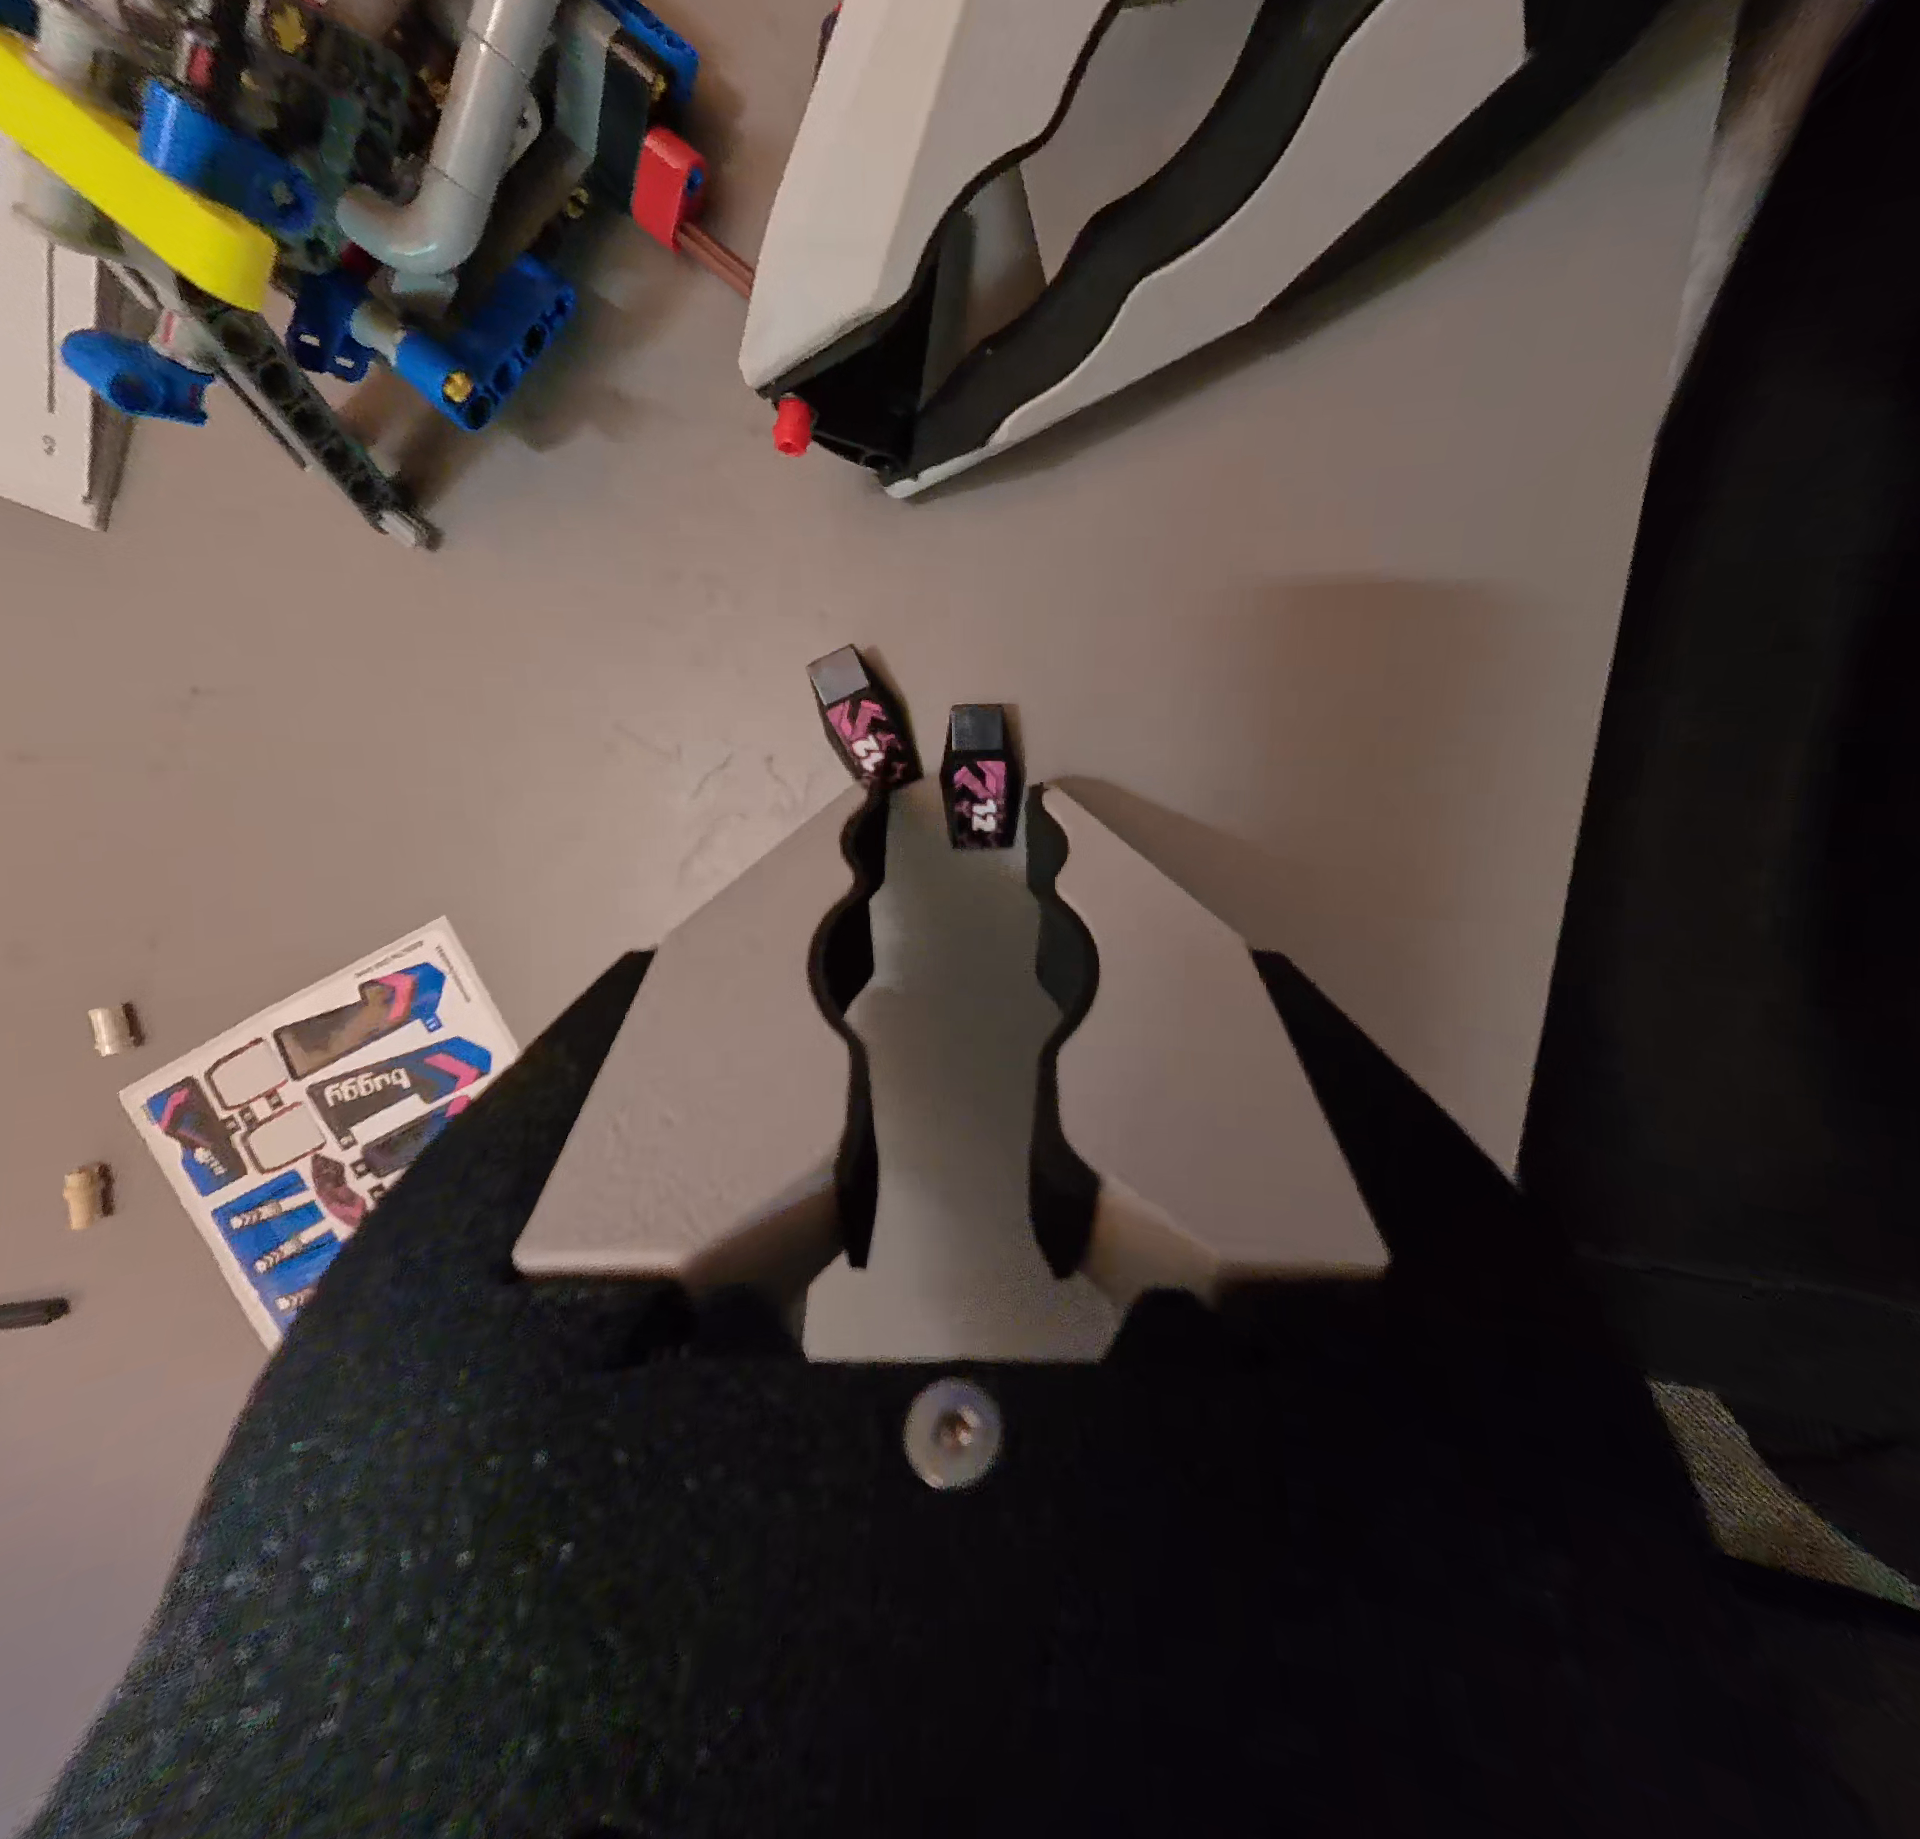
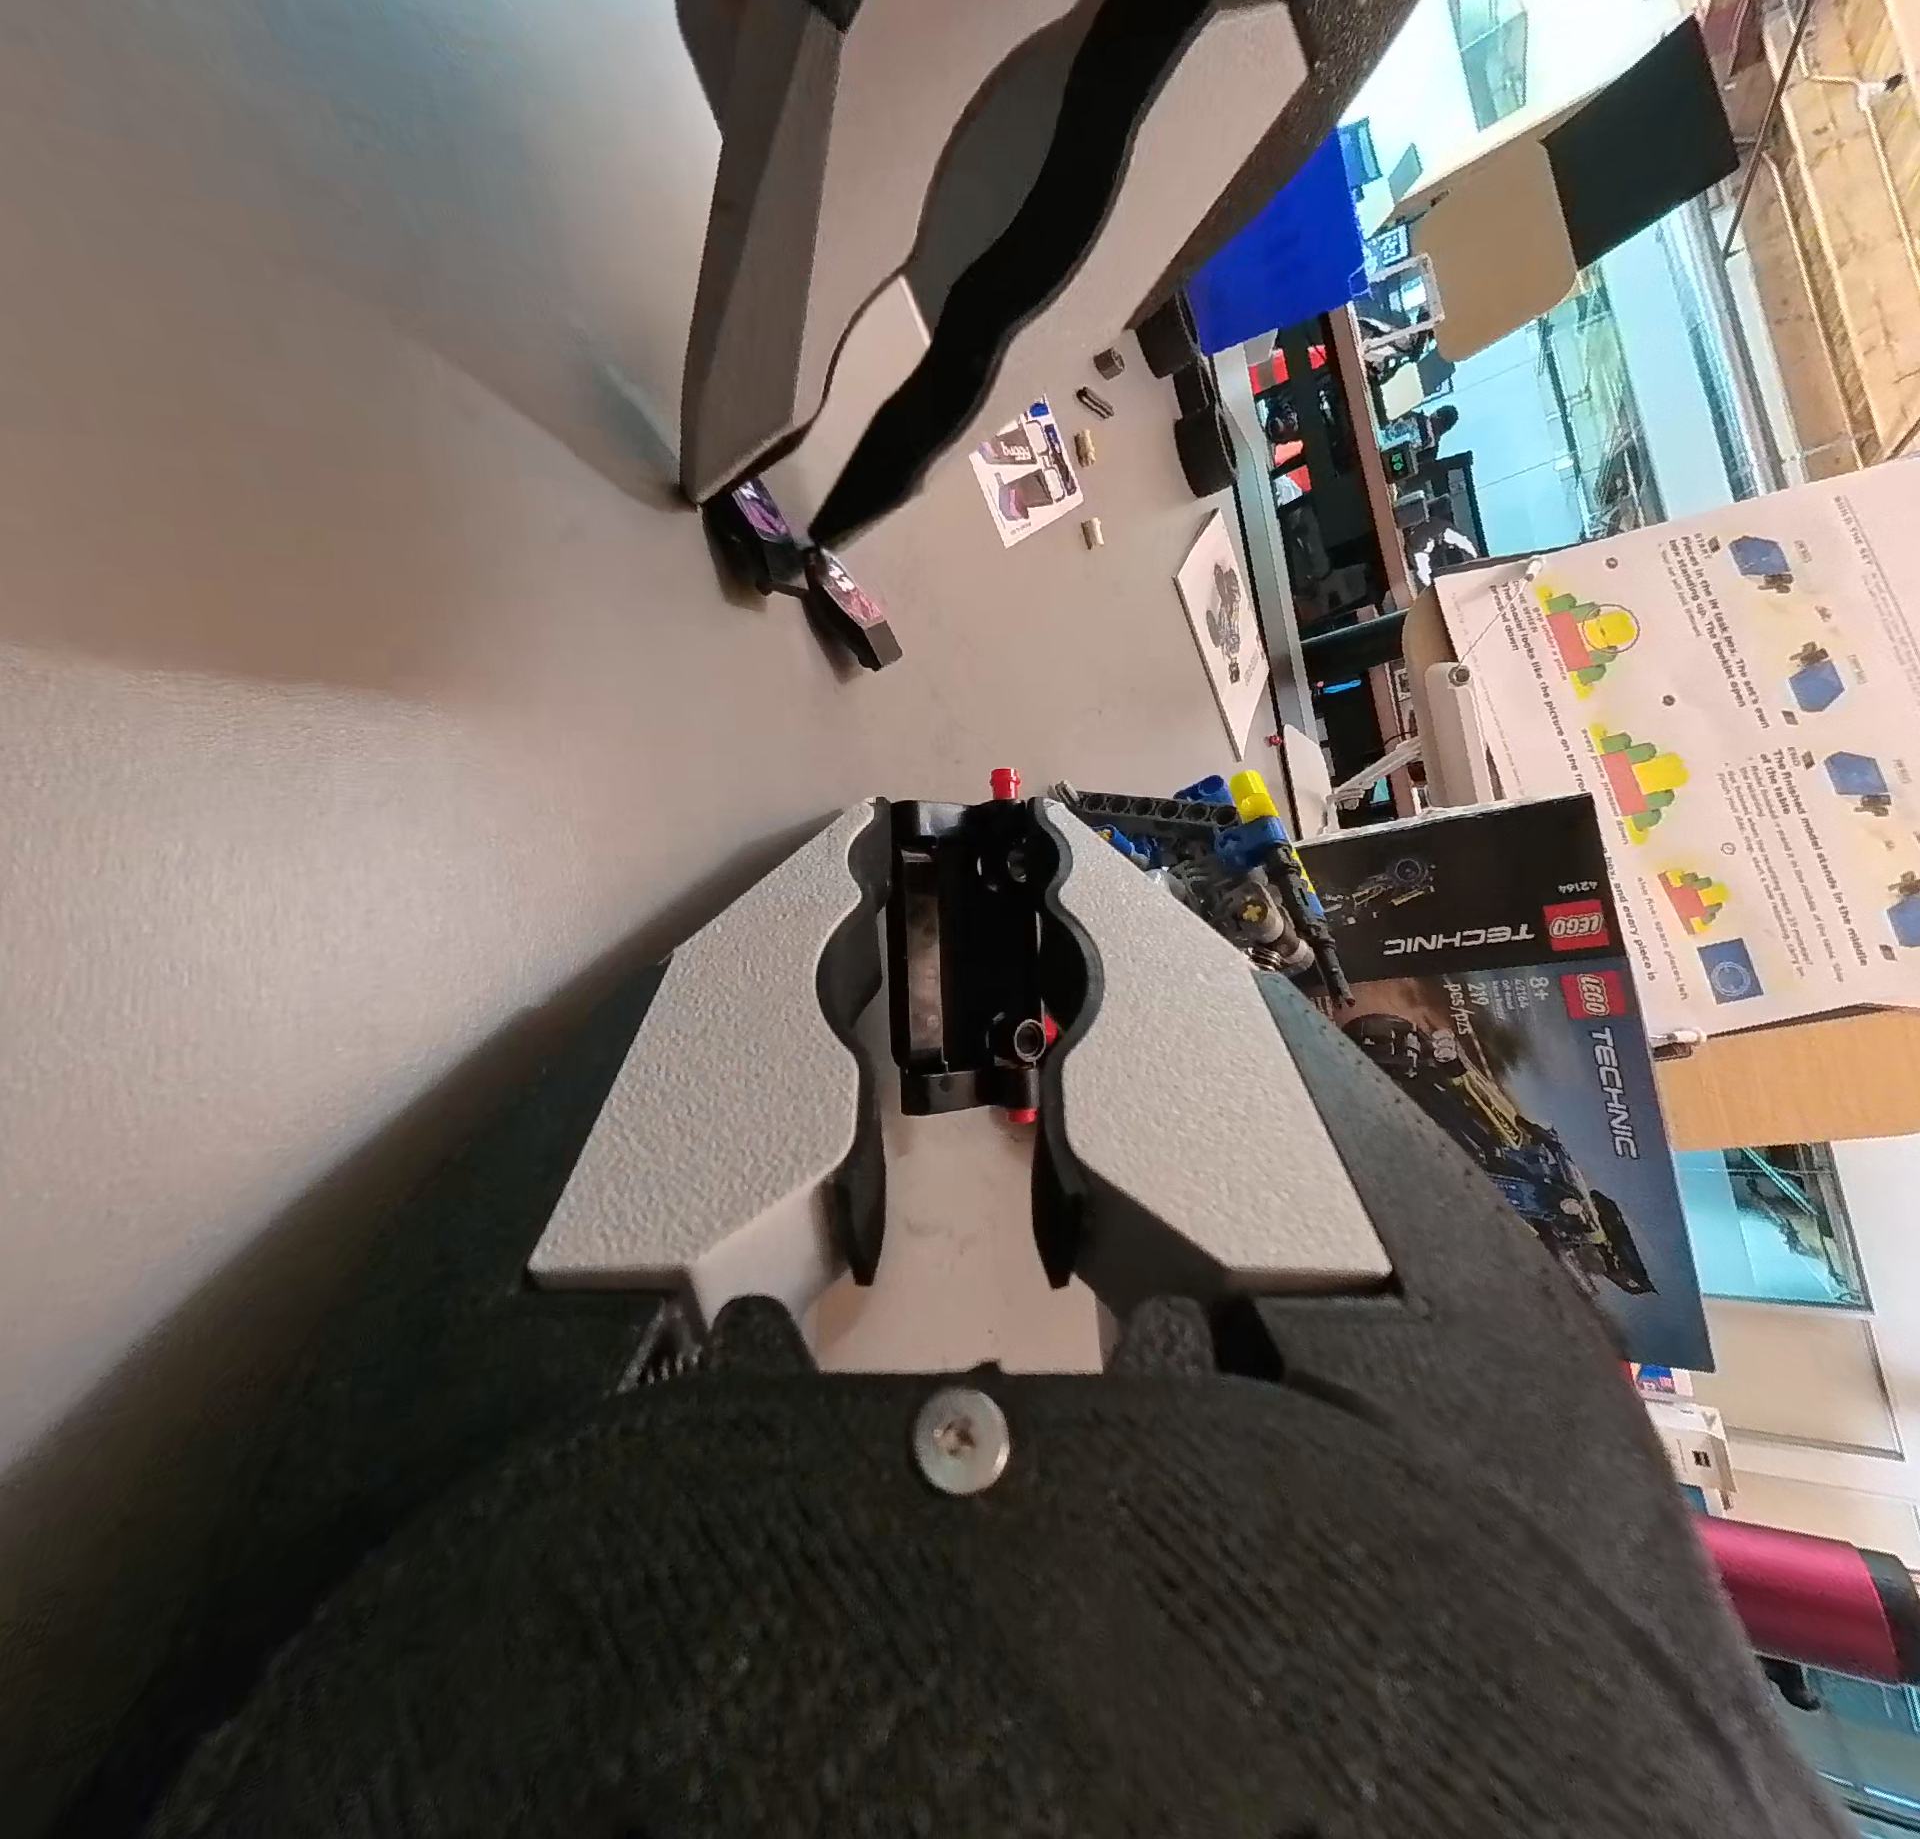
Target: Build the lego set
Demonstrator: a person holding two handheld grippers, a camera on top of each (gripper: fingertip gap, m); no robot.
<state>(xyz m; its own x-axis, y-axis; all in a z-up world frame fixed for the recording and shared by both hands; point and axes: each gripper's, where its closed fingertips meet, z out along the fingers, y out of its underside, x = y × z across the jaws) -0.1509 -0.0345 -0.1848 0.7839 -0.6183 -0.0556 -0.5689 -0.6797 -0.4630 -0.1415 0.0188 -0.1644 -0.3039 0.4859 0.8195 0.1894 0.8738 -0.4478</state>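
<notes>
Two small black pieces with pink stickers lie on the grey table point(image 1: 520, 698). One piece point(image 1: 980, 776) sits between my left gripper's point(image 1: 956, 797) fingertips, close to the right finger, with a clear gap on its other side. The other piece point(image 1: 862, 714) lies just past the left fingertip. The left gripper is open. It also shows in the right wrist view point(image 2: 758, 522), over both pieces point(image 2: 847, 600). My right gripper point(image 2: 956, 813) is shut on a black building-toy frame piece point(image 2: 971, 958) with red pins point(image 2: 1004, 781). It also shows in the left wrist view point(image 1: 831, 439).
A part-built blue, grey and yellow model point(image 1: 343, 179) stands at the far left on a booklet. A sticker sheet point(image 1: 312, 1114) and small tan connectors point(image 1: 112, 1029) lie at the near left. The set's box point(image 2: 1475, 958) and a cardboard stand with a printed sheet point(image 2: 1714, 750) stand beyond the model.
</notes>
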